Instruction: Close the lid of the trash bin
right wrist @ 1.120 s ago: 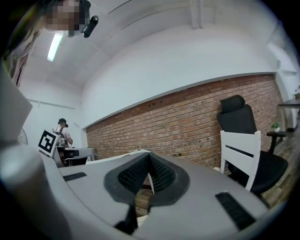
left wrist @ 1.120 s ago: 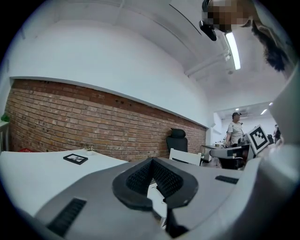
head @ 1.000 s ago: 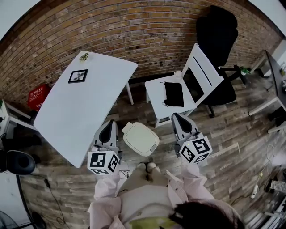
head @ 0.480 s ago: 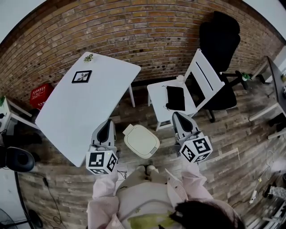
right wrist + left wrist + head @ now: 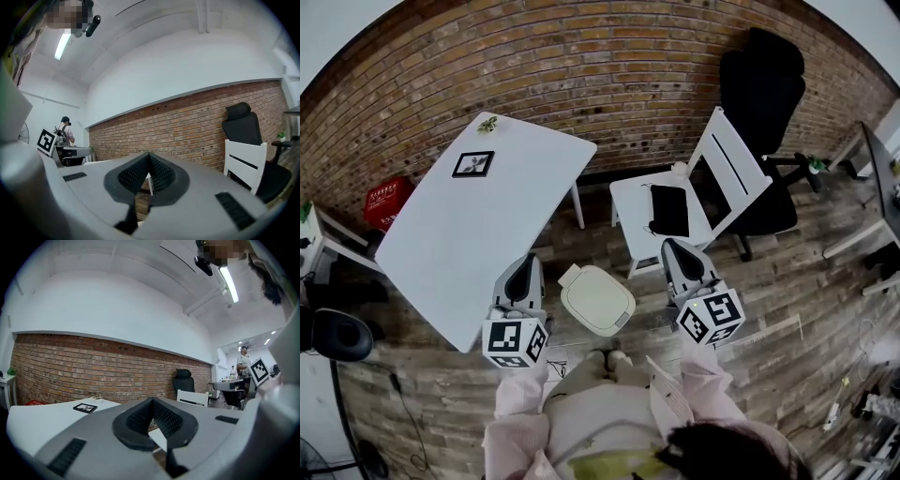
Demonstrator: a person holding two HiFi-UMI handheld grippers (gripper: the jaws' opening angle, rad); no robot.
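The trash bin (image 5: 597, 300) stands on the wooden floor (image 5: 769, 281) just in front of the person's feet, between the two grippers and touched by neither. Its pale lid (image 5: 602, 294) lies flat on top of it. With the lid down, nothing of the inside shows.

The left tongs (image 5: 528, 263) are held level just to the left of the bin, beside the near edge of the counter (image 5: 478, 234). In the left gripper view the two dark ribbed pads meet at the tip, closed together with nothing between them. The right tongs (image 5: 671, 246) hang level at the bin's right, over the floor near the front of the white chair (image 5: 727, 159). The right gripper view shows their pads pressed together as well, gripping nothing.

Farther off, the white counter carries a small black-framed picture (image 5: 473, 163) and, at its far corner, a little plant (image 5: 487, 123). A flat black item (image 5: 668, 209) rests on the seat of the white chair. Behind it stands a black office chair (image 5: 764, 84), and a red box (image 5: 382, 200) sits on the floor beyond the counter's left side. A brick wall (image 5: 600, 66) closes the scene at the back.
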